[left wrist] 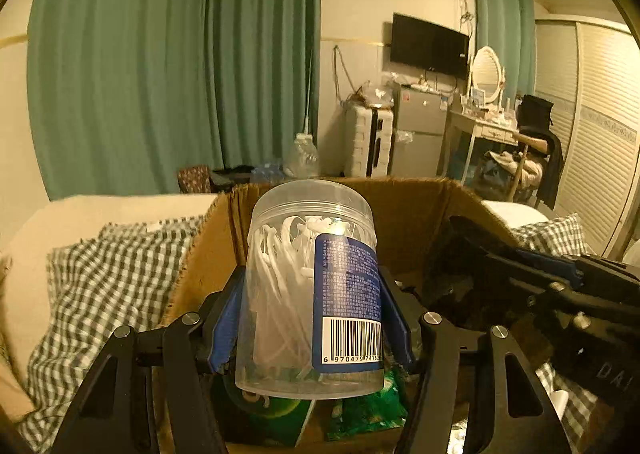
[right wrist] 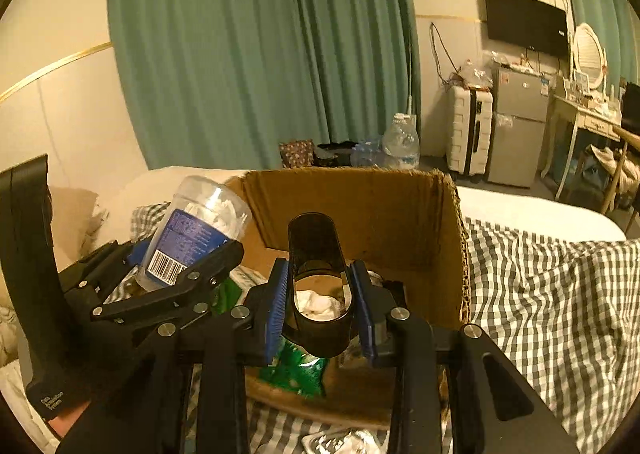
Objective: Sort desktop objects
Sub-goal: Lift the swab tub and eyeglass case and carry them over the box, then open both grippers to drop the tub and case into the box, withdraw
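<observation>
A clear plastic jar (left wrist: pixel 304 286) of white floss picks with a blue barcode label stands upright between the blue pads of my left gripper (left wrist: pixel 312 314), which is shut on it. The jar hangs over the near edge of an open cardboard box (left wrist: pixel 400 205). In the right wrist view the same jar (right wrist: pixel 196 230) tilts in the left gripper (right wrist: pixel 180 254) at the box's left side. My right gripper (right wrist: pixel 319 270) is shut on a dark, see-through oval container (right wrist: pixel 316 238), held above the inside of the box (right wrist: pixel 360 205).
Inside the box lie a green packet (right wrist: pixel 296 370) and something white and crumpled (right wrist: pixel 320 304). The box sits on a green checked cloth (right wrist: pixel 540 294) over a bed. Beyond it are a water bottle (right wrist: pixel 400 141), green curtains, a suitcase and a small fridge.
</observation>
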`<action>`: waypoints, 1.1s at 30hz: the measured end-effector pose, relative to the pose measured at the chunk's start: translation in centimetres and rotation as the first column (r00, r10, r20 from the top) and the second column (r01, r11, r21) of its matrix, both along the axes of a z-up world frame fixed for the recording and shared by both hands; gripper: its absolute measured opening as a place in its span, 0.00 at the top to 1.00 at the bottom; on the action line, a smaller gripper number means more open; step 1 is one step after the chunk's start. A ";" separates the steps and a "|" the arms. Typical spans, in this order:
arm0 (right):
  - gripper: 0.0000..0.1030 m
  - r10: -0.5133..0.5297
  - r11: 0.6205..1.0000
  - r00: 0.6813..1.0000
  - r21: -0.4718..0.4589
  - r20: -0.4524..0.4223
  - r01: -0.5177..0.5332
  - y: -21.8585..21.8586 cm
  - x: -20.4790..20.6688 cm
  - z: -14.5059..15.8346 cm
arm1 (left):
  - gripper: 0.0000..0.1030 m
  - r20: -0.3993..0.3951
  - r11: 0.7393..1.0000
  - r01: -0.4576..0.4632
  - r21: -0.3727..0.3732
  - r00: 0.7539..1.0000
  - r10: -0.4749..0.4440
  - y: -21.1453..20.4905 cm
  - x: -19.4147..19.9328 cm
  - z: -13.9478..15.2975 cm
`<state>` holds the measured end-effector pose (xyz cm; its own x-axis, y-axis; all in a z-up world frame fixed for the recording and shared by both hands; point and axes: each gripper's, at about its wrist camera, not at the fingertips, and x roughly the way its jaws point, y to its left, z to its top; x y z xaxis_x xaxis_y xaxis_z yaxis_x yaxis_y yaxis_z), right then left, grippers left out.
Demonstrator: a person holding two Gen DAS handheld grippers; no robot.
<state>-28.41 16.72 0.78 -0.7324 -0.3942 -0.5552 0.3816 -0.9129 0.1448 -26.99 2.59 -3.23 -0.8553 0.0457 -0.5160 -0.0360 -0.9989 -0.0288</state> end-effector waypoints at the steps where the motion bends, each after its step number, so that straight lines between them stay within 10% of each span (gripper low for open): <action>1: 0.71 -0.003 1.000 1.000 0.002 0.004 0.003 -0.1 -0.3 -0.2 | 0.39 0.016 1.000 -0.008 0.017 1.000 0.008 -0.4 -0.5 -0.4; 11: 0.71 -0.023 0.999 1.000 -0.038 0.005 0.023 0.7 -1.1 -0.9 | 0.37 0.067 0.997 -0.019 0.073 0.998 0.014 -1.0 -1.4 -1.2; 21: 0.56 -0.059 0.995 0.998 -0.075 -0.008 0.058 2.1 -0.1 0.3 | 0.07 0.013 0.999 -0.034 -0.004 0.999 0.034 -0.8 0.6 0.3; 33: 0.44 -0.092 0.994 0.996 -0.061 -0.018 0.091 3.3 5.3 2.3 | 0.05 0.036 0.999 -0.039 -0.028 0.999 0.040 -0.4 5.3 1.7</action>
<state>-23.10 19.97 3.09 -0.7779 -0.3574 -0.5169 0.3006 -0.9339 0.1933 -21.67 2.16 -1.58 -0.8367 -0.0020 -0.5476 0.0038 -1.0000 -0.0022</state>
